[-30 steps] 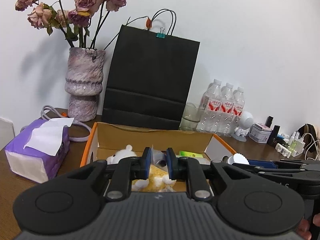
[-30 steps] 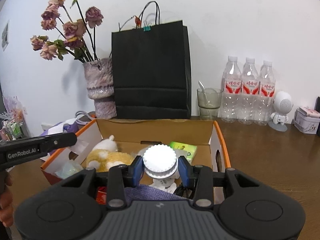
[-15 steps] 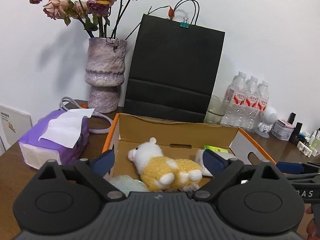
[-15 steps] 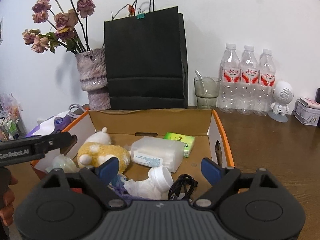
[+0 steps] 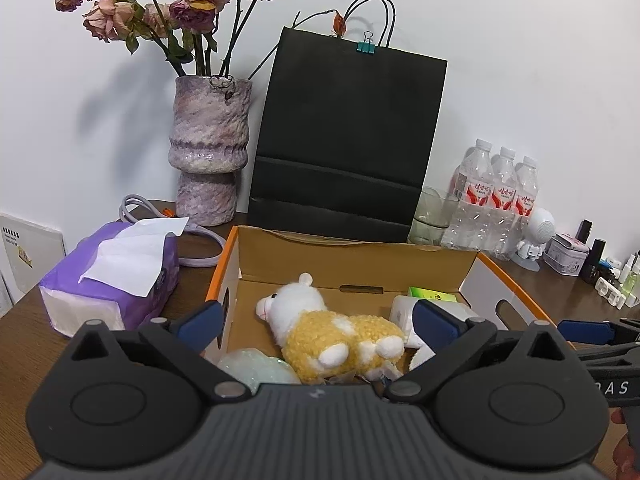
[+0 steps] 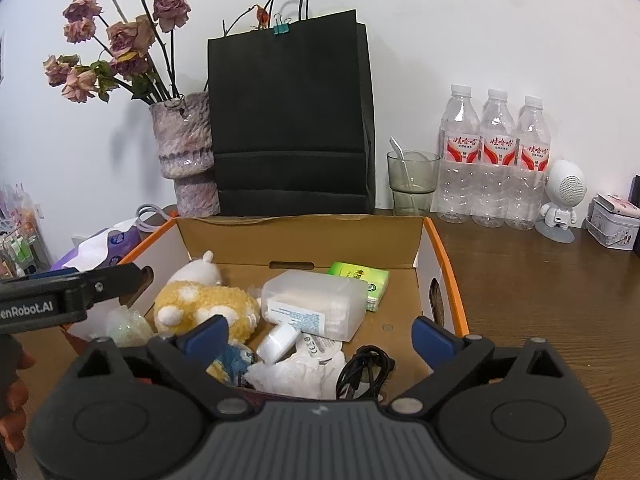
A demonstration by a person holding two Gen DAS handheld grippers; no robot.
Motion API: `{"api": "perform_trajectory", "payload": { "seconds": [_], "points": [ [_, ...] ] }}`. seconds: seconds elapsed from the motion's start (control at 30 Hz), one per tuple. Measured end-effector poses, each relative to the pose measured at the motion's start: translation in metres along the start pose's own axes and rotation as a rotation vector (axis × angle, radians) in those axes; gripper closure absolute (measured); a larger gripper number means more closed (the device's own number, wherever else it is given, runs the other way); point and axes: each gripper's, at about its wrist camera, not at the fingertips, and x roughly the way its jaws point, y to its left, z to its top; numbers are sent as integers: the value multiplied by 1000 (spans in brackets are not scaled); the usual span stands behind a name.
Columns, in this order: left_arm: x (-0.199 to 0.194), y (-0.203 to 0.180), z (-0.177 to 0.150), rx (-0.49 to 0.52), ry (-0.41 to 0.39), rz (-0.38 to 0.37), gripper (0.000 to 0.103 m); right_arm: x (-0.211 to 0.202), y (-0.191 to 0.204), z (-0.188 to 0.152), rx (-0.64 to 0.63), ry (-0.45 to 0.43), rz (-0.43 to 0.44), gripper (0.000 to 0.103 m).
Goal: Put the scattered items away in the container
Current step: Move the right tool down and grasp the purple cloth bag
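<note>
Spread grippers [image 6: 320,334] over toy-filled box [image 6: 448,264]

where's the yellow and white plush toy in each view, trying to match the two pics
Left wrist: the plush toy lies mid-frame, low, inside the cardboard box, between the open jaws.
Right wrist: the plush toy lies left of centre, in the box's left half, beside the clear plastic case.
Shared landmark: the black paper bag behind the box.

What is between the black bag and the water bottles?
A glass cup with a spoon in it stands between the black bag and the water bottles, clearest in the right wrist view.
</note>
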Motion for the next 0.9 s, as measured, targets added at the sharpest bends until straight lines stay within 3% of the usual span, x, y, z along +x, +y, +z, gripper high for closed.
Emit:
{"api": "perform_trajectory", "payload": {
  "seconds": [0.57, 0.9],
  "points": [
    [-38, 10, -10, 18, -2, 1, 0, -33, 0, -10, -23, -3, -14, 0],
    [-49, 18, -41, 55, 70, 6, 0, -38, -11, -58, -40, 125, -31, 0]
  ]
}}
